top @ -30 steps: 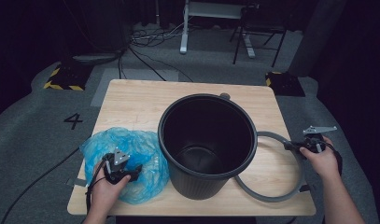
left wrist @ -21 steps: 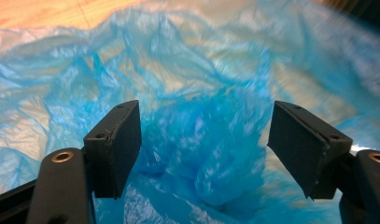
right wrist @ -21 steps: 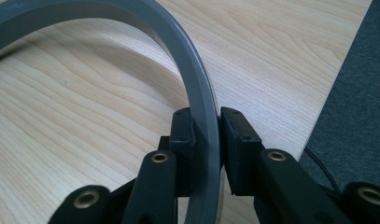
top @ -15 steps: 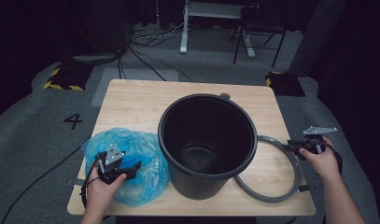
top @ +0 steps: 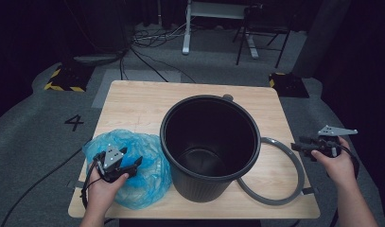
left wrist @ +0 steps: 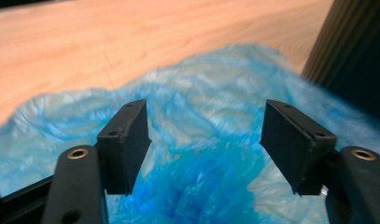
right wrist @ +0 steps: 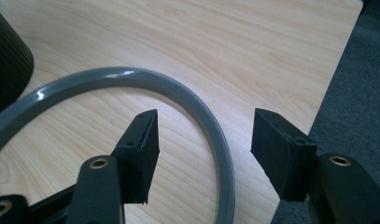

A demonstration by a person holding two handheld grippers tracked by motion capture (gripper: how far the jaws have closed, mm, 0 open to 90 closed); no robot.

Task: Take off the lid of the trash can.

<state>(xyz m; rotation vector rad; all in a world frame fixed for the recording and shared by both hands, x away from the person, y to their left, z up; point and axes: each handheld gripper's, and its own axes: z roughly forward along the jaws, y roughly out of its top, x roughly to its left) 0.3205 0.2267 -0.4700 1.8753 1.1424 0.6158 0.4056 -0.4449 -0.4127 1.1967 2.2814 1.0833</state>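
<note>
A black bin [top: 210, 146] stands upright in the middle of the wooden table [top: 133, 104]. To its left lies a crumpled blue plastic bag [top: 143, 175]. My left gripper [top: 133, 164] hovers low over the bag [left wrist: 201, 93]; its jaws have just been closing a little but stand open [left wrist: 204, 126], with bag folds between them and no pad pressing. A grey ring [top: 301, 172] lies flat to the right of the bin. My right gripper [top: 295, 146] hangs just above the ring's [right wrist: 108, 77] outer arc, its jaws [right wrist: 204, 135] having just been opening, and it holds nothing.
The ribbed wall of the bin [left wrist: 355, 56] rises close beside the left gripper. The table's right edge [right wrist: 327, 93] runs just by the right gripper, with grey carpet beyond. Cables, a stand and chair legs are on the floor behind the table.
The right hand has risen slightly above the grey ring. The left hand has hardly shifted over the blue bag.
</note>
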